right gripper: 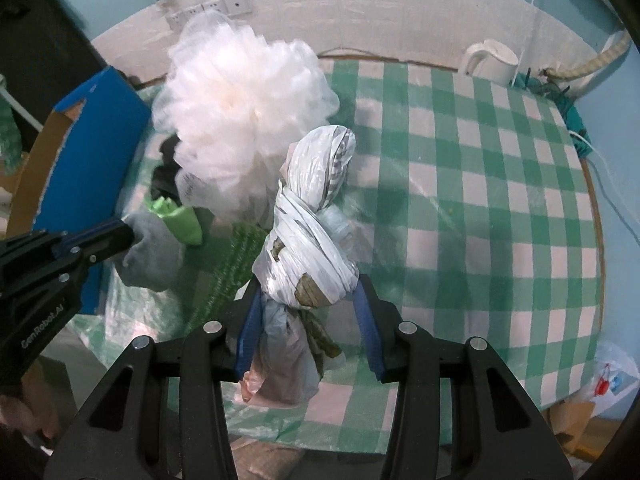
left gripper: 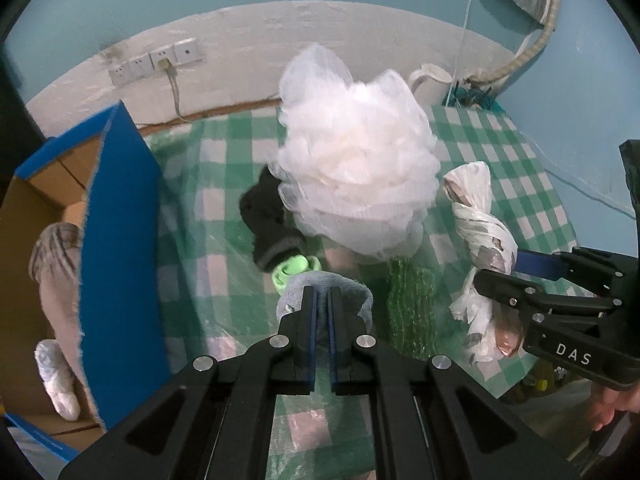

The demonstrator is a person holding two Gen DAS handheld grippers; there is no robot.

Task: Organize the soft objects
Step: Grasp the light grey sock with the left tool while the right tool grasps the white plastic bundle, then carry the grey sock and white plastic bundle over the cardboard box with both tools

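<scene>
Left claw pinches one grey cloth; right claw clamps one knotted bag bundle.

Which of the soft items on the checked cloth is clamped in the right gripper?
The knotted plastic-bag bundle, squeezed between the right gripper pads. The grey cloth sits in the left gripper; the white mesh pouf is ungripped.

Showing glossy clear plastic film over checked cloth; frothy mesh netting on pouf; crinkled shiny plastic on knotted bag; matt corrugated cardboard box.
</scene>
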